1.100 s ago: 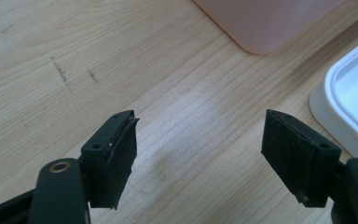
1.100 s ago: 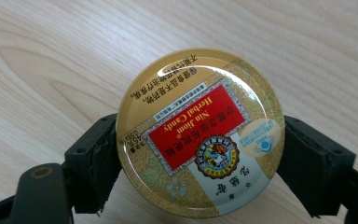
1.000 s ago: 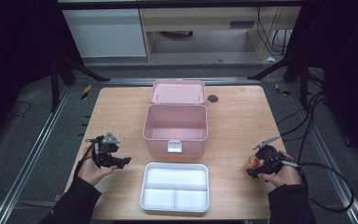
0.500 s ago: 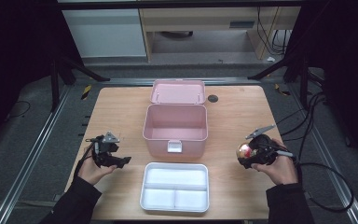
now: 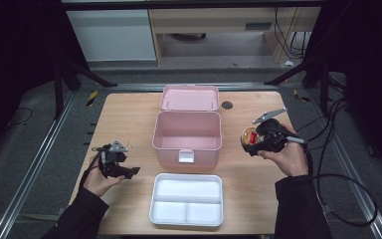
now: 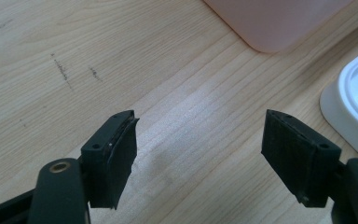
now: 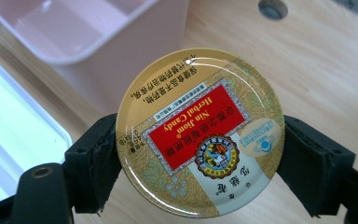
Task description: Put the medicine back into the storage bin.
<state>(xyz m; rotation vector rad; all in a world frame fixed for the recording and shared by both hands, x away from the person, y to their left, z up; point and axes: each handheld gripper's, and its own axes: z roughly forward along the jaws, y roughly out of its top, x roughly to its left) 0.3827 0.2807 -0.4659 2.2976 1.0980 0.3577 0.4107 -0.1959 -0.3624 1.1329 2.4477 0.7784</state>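
Two grippers are over the wooden counter (image 5: 129, 114). The right gripper (image 7: 200, 154) is clamped on a round candy tin (image 7: 200, 133), its jaws pressing the rim from either side, the lid facing the camera; in the high view that gripper (image 5: 256, 140) holds the tin (image 5: 249, 136) just beside the open pink box (image 5: 186, 137). The left gripper (image 6: 200, 154) has its jaws wide apart with nothing between them, above bare wood, the white tray (image 6: 354, 107) to its side.

Dim surroundings, lit table, sharp close-ups.
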